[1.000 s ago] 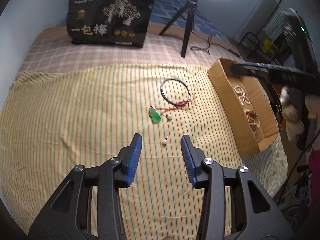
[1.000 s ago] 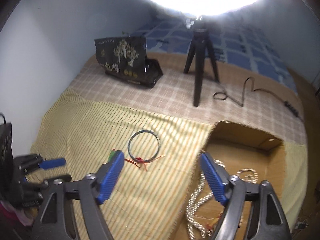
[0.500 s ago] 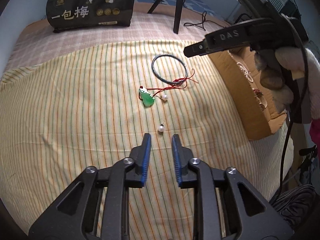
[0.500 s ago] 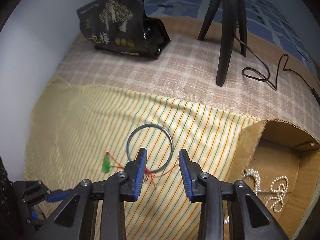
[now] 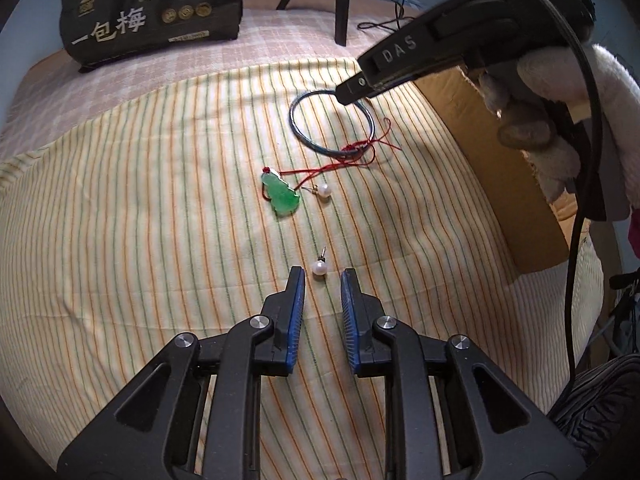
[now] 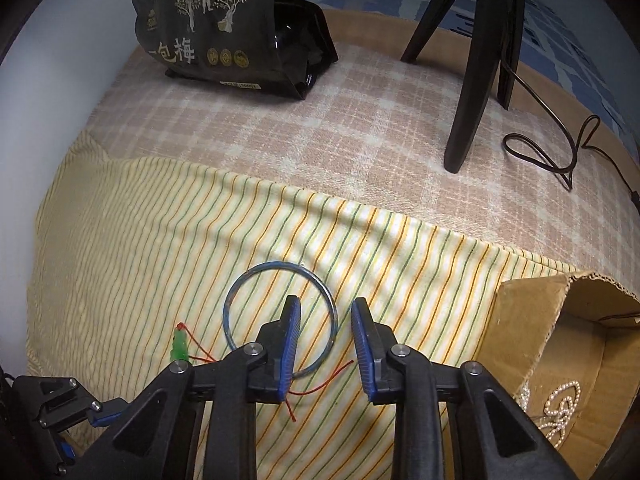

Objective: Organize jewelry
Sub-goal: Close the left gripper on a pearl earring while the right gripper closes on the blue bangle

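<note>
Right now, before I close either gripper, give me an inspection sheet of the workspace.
Surface: yellow striped cloth over a checked beige blanket.
Job's things: blue metal bangle, green gourd pendant on red cord, two pearl earrings, cardboard box holding a pearl necklace.
Clutter: black snack bag.
Grippers: left gripper open around the nearer earring; right gripper open over the bangle.
Cables: black cord.
Surroundings: black tripod.

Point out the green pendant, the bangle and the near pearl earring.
green pendant (image 5: 282, 196), left wrist view, mid body
bangle (image 6: 236, 286), right wrist view, upper-left rim
pearl earring (image 5: 319, 268), left wrist view, the pearl
</note>
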